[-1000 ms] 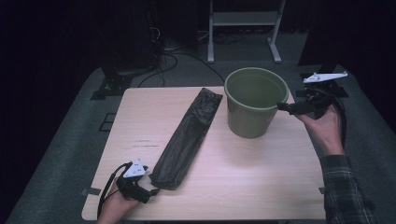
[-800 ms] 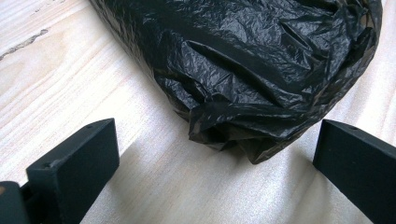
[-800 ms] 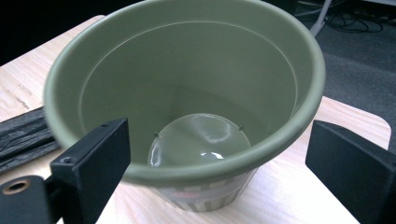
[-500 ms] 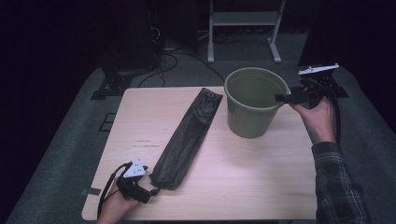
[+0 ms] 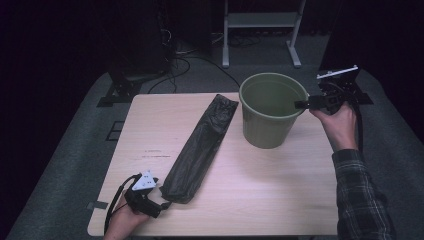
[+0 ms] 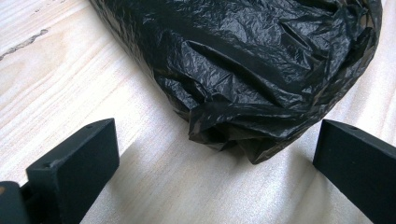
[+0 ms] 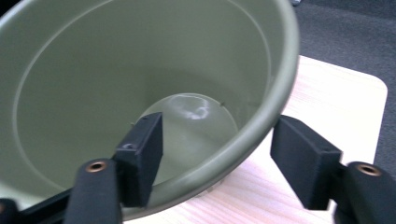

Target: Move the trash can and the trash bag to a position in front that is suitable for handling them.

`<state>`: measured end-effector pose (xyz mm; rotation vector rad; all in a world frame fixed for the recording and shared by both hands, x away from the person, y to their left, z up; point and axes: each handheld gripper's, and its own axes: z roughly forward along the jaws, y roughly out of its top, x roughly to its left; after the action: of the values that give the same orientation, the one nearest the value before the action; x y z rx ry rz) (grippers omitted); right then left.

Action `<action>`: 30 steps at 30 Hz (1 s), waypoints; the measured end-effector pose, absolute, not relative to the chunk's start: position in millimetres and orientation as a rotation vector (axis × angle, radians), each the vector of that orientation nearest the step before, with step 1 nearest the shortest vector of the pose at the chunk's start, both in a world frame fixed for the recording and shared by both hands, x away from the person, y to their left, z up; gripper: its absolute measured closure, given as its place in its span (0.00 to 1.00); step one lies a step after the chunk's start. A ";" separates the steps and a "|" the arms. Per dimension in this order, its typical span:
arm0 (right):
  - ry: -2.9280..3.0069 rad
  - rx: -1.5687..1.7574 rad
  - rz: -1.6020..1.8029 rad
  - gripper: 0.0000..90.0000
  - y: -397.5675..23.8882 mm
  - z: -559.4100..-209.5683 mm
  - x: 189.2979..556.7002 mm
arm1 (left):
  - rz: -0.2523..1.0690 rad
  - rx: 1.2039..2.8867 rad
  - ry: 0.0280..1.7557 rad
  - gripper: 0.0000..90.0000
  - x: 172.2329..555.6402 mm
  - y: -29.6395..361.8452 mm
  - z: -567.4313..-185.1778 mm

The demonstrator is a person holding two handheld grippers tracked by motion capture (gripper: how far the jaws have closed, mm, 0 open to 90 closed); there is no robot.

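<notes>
**Bucket rim straddled, bag not yet gripped**

At the left, the left gripper (image 5: pixel 159 206) is held with its jaws wide apart, and the near end of the black bag (image 5: pixel 200 145) is seen lying flat on the table (image 5: pixel 280 200) just ahead of them, untouched. Further right, the green bucket (image 5: pixel 270 112) stands upright and empty. Its rim is straddled by the right gripper (image 5: pixel 301 104), one jaw inside, one outside; the jaws have just been closing, yet a gap is left, so nothing is clamped. Lifting and lining, judged likely, are left to do. No writing or label can be read.
</notes>
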<state>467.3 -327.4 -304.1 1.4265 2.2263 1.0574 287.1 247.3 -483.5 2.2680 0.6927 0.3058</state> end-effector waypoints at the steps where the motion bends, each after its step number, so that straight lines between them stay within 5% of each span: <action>1: 2.230 1.424 1.055 0.45 -326.6 -303.3 467.2 | 0.306 2.268 0.693 0.00 287.1 247.3 -483.5; 19: 2.349 1.286 1.037 0.87 -298.8 -297.6 467.3 | 0.305 2.266 0.694 0.00 287.0 247.2 -483.6; 30: 2.400 1.229 1.035 0.89 -288.7 -298.6 462.5 | 0.305 2.265 0.694 0.00 286.7 246.6 -483.7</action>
<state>462.5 -288.7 -298.6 1.2289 2.4005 1.0354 286.7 246.6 -483.7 2.2647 0.6935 0.3048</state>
